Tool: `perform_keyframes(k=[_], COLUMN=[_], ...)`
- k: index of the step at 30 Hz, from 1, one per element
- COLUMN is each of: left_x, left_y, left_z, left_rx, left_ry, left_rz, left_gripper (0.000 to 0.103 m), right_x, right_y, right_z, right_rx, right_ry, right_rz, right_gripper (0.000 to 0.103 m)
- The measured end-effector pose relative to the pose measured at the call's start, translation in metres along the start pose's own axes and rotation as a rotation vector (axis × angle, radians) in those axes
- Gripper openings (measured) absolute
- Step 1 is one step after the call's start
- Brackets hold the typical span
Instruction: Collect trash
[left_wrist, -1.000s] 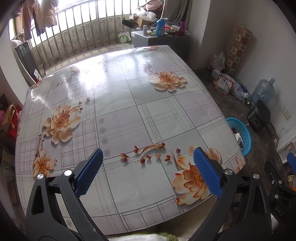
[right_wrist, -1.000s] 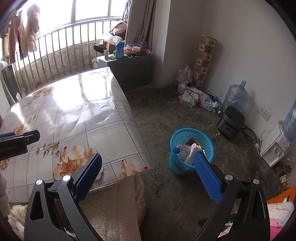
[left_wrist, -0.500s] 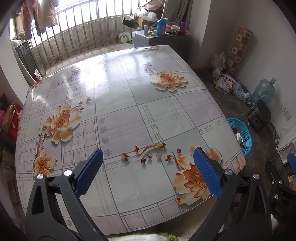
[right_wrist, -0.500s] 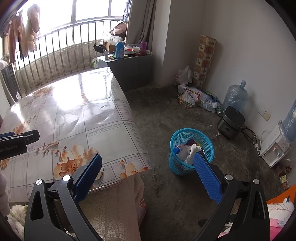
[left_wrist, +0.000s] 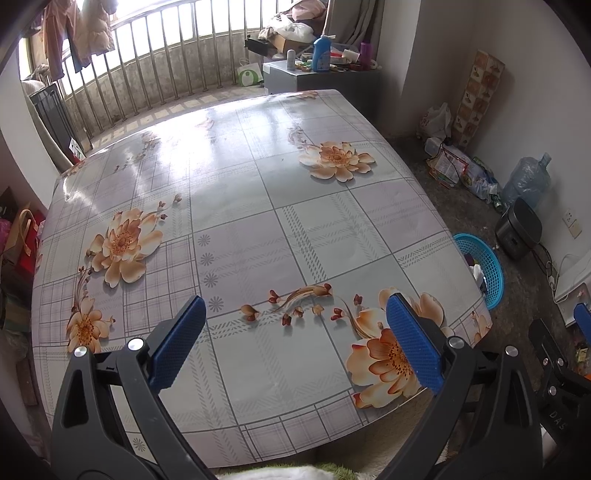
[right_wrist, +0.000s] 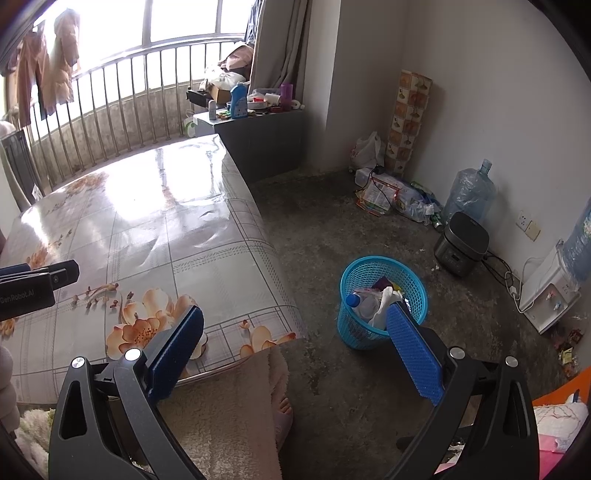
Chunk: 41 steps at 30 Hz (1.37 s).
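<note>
Both our claws gape empty: the blue basket (right_wrist: 384, 306) of trash sits on the floor just beyond the right claw (right_wrist: 295, 354), while the left claw (left_wrist: 295, 343) faces only bare table (left_wrist: 240, 192).

Bright daylight from the barred window (right_wrist: 147, 33), blown out white there. Strong glare across the far edge of the table (left_wrist: 207, 147). Sharp throughout; fisheye bending and dark vignette at the corners.

home | floral-cloth table (left_wrist: 258, 221) | hanging laundry (right_wrist: 44, 74) | rice cooker (right_wrist: 461, 243)
</note>
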<state>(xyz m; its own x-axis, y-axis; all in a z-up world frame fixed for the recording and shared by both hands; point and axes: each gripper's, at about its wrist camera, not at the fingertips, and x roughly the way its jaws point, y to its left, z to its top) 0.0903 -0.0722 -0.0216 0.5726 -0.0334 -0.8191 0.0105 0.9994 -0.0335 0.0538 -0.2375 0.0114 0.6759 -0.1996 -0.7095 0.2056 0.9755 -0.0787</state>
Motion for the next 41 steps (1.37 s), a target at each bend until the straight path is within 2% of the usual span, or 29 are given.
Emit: perform_keyframes(k=[41], left_x=[0.0018], left_y=[-0.0052], left_z=[-0.0018], left_rx=[0.000], left_ry=[-0.001], left_rz=[0.018], left_gripper=[0.094], right_x=[0.0028], right_y=[-0.0037], right_z=[-0.0018], right_rx=[0.025], right_ry=[-0.004], right_rz=[0.015], right_gripper=[0.096])
